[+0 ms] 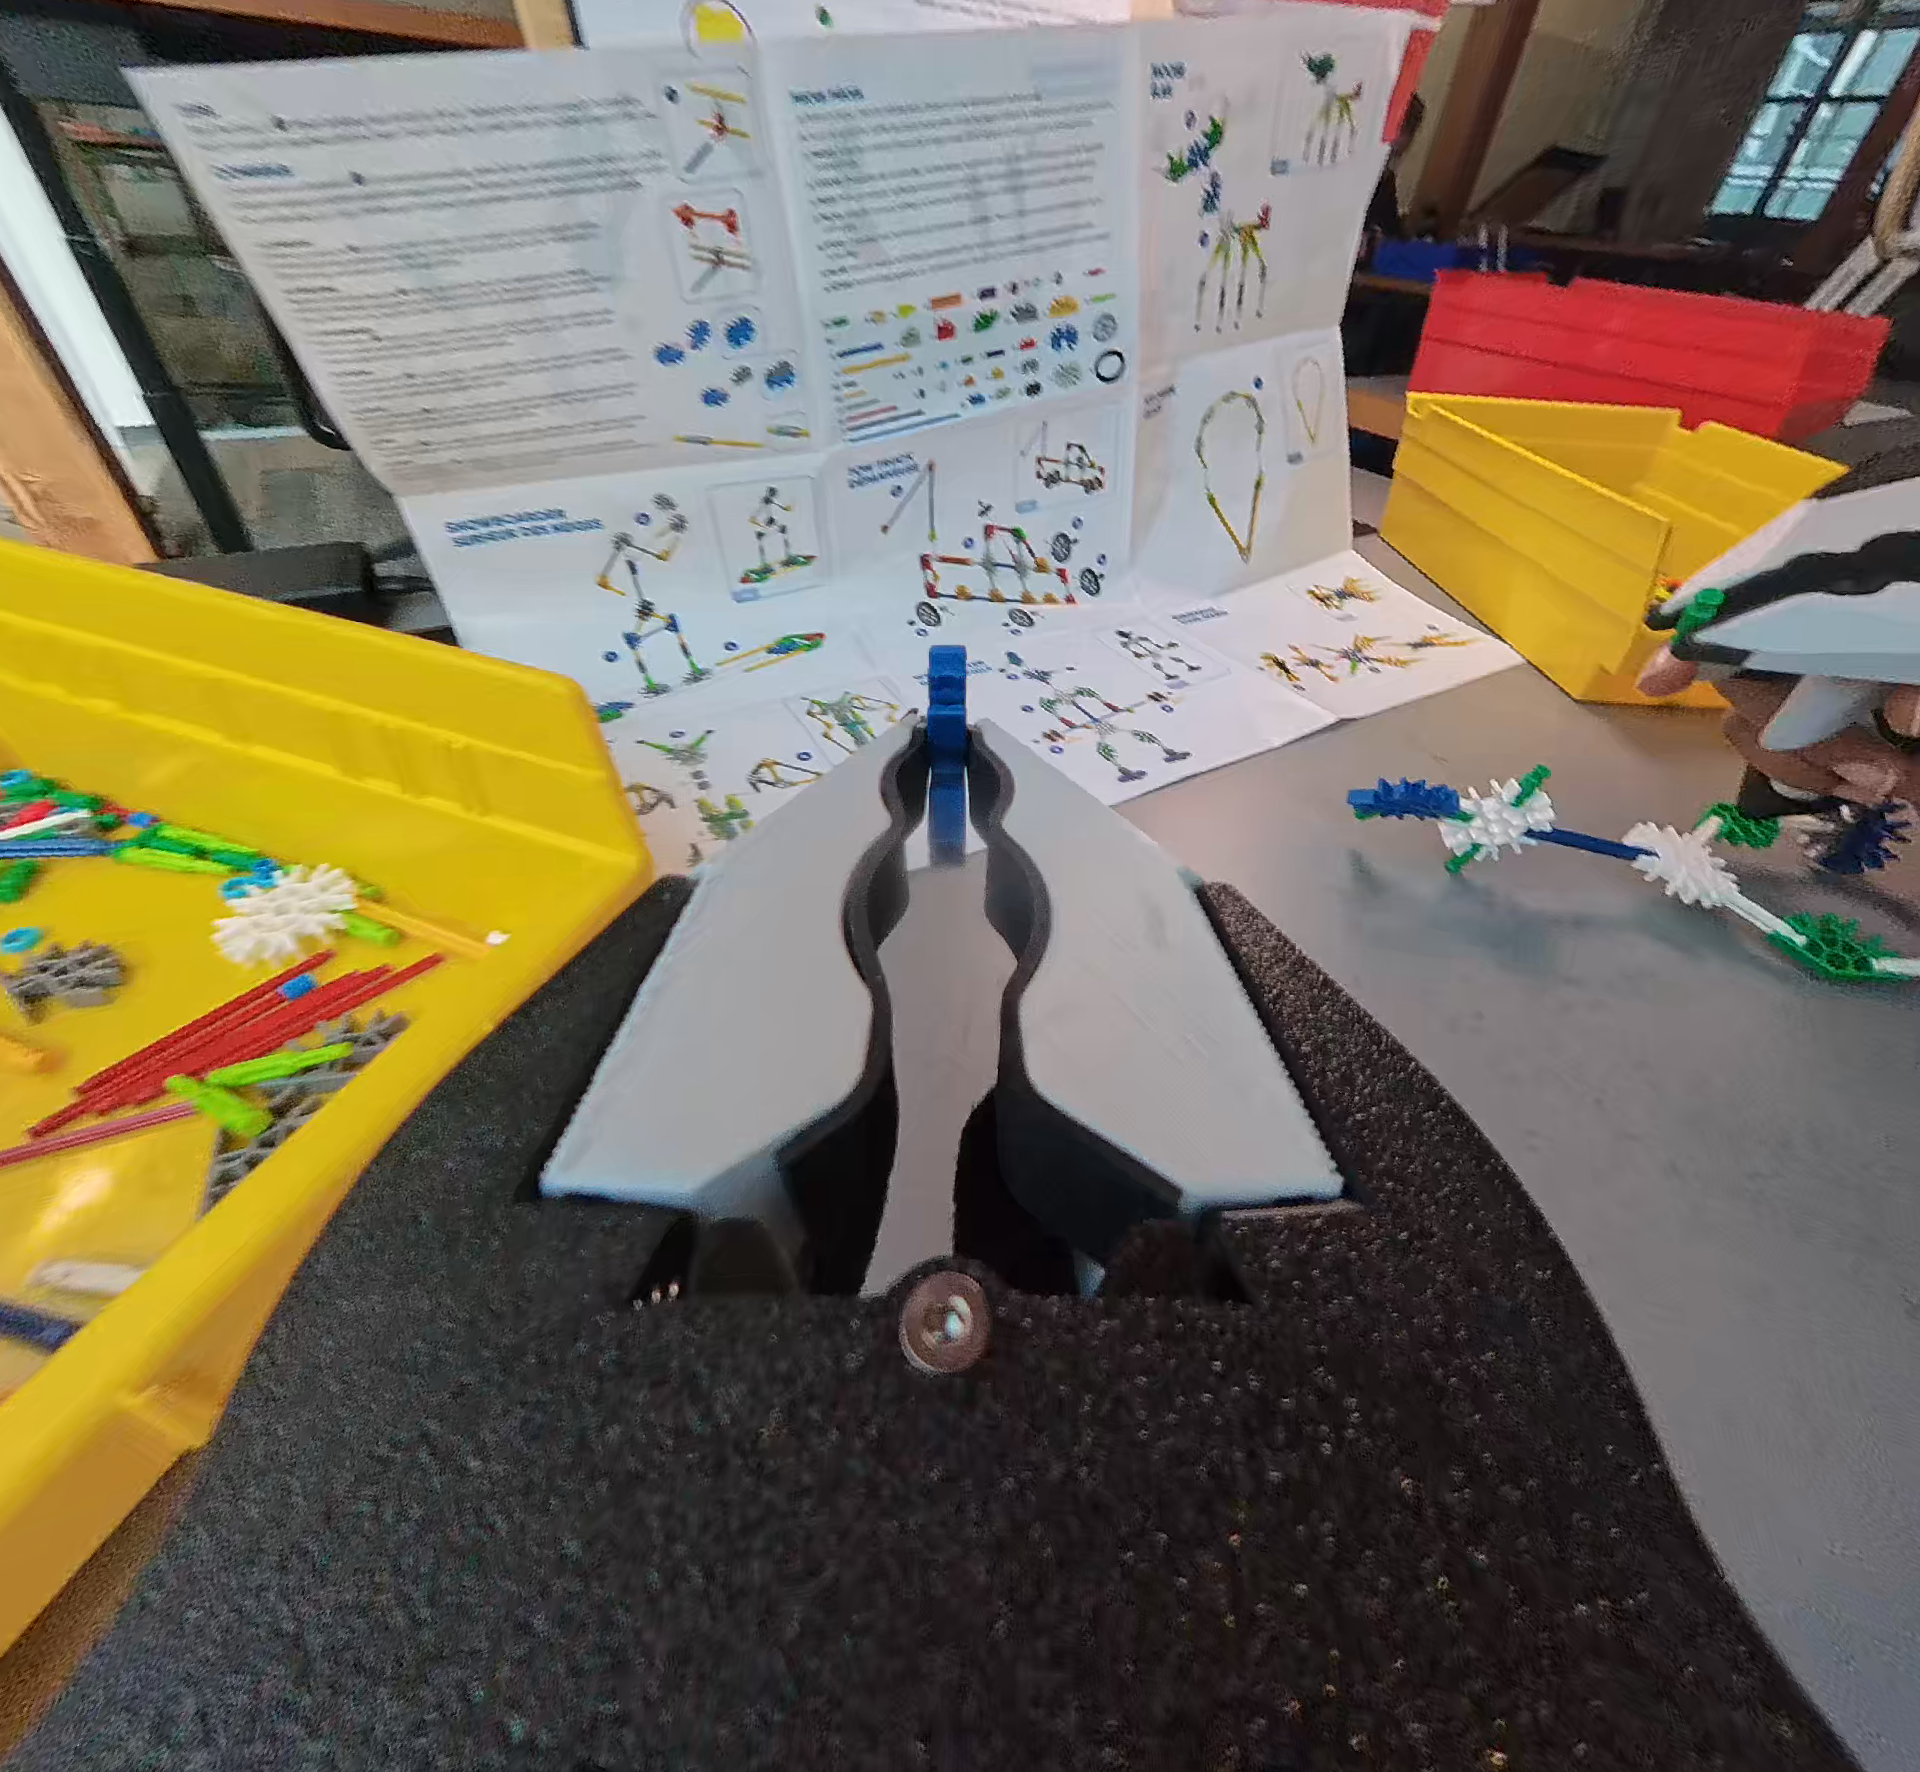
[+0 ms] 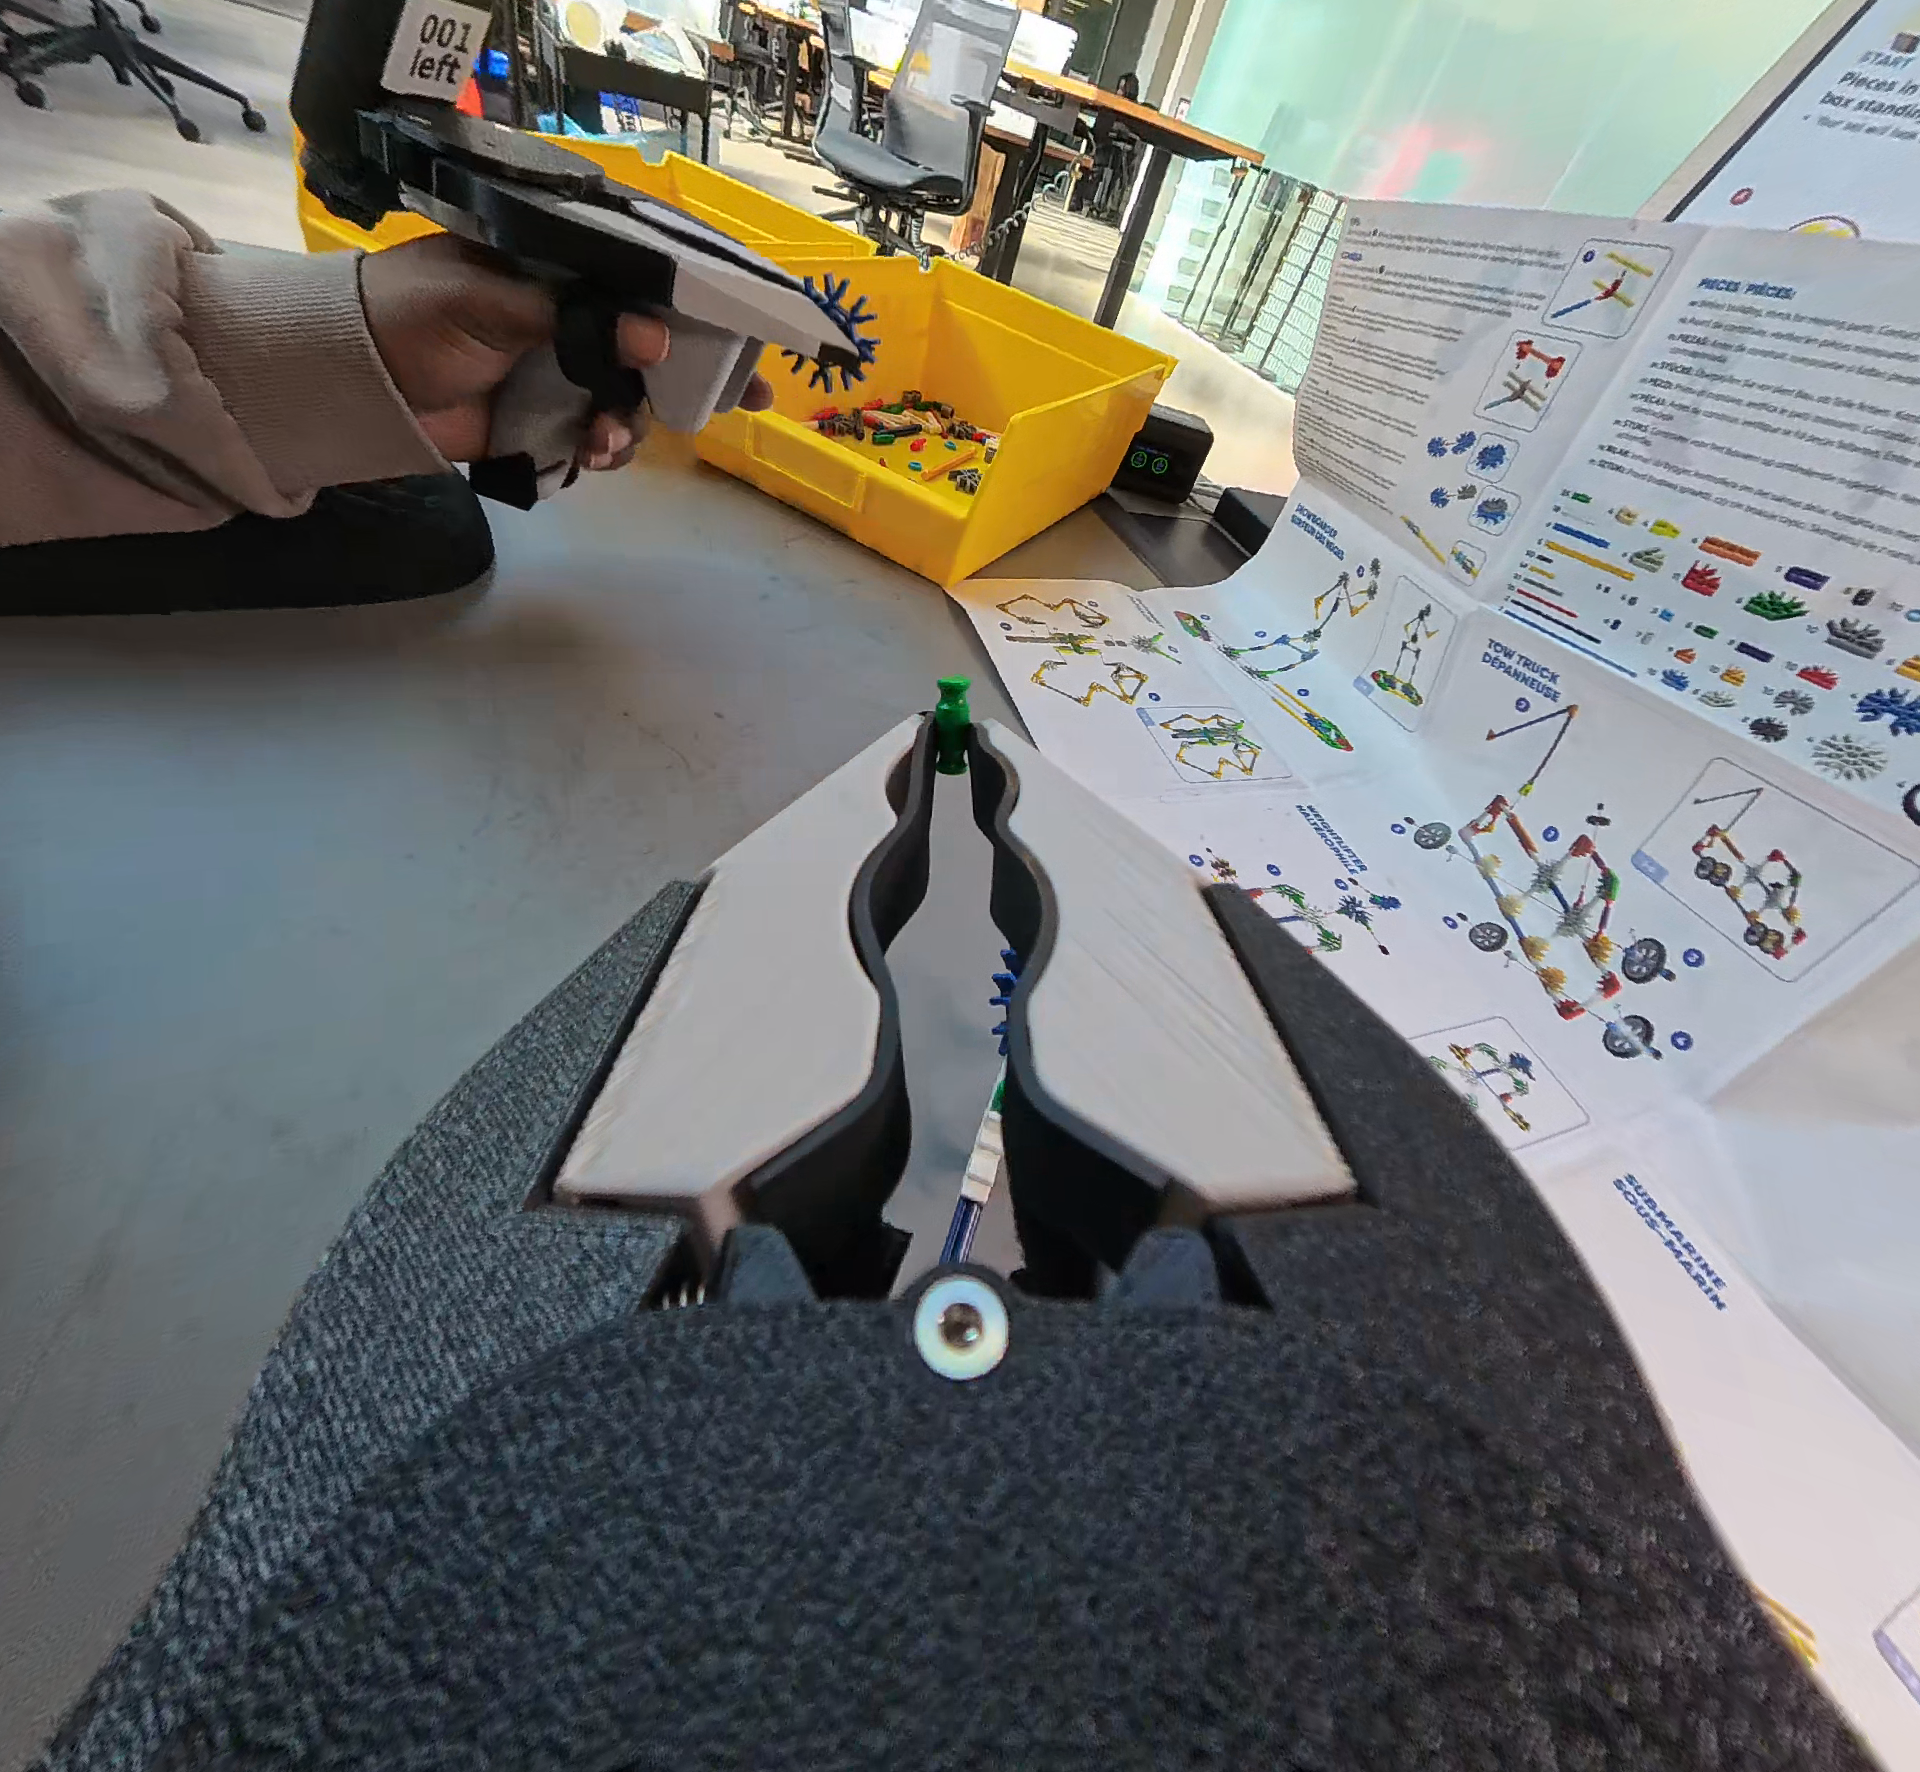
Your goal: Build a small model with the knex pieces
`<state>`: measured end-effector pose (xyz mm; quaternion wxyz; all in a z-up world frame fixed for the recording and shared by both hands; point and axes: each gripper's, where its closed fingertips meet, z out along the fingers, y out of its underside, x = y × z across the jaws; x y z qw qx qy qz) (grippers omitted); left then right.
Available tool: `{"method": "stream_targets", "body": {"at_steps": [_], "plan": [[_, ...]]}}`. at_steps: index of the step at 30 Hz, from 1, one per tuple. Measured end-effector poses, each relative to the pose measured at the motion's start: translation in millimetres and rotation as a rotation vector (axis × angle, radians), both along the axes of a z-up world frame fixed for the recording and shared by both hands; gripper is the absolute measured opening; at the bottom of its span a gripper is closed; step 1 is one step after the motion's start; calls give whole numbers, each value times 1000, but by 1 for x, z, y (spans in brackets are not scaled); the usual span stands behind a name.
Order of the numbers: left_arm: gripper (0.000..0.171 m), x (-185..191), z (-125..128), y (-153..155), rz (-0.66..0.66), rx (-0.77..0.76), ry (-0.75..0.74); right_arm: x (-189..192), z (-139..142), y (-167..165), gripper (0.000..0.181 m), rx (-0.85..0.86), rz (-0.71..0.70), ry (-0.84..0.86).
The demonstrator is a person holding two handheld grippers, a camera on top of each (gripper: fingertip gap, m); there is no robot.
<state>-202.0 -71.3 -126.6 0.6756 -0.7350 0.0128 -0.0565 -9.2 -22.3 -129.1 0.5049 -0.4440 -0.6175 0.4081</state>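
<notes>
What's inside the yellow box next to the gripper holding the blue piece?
The yellow box holds loose building pieces: red rods, green rods, a white snowflake connector, grey connectors. Its near wall covers the rest.

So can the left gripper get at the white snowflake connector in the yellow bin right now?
Probably not as it stands: the left gripper is already shut on a blue connector. The white snowflake connector lies uncovered in the yellow bin, beside it.

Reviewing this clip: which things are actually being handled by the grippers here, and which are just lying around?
In hand:
left gripper shut on blue snowflake connector
right gripper shut on green rod

Lying about:
partly built model
yellow parts bin
instruction sheet
red bin
</notes>
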Motion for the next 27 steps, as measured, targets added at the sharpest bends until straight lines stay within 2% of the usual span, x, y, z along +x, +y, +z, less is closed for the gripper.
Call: {"method": "stream_targets", "body": {"at_steps": [5, 9, 13, 17, 22, 27], "plan": [[6, -48, 24, -43, 184, 90, 14, 1, 3, -3, 5, 10, 7, 3], [6, -104, 46, -93, 401, 108, 163, 4, 2, -3, 4, 24, 6, -8], [6, -184, 57, -153, 691, -63, 335, 8, 3, -1, 5, 11, 6, 0], [5, -245, 57, -197, 875, -272, 458, 9, 4, 1, 4, 7, 2, 4], [6, -283, 53, -224, 950, -312, 404, 10, 0, 2, 5, 57, -14, -17], [6, -300, 48, -239, 969, -344, 337, 11, -2, 3, 5, 80, -20, -25]]}}
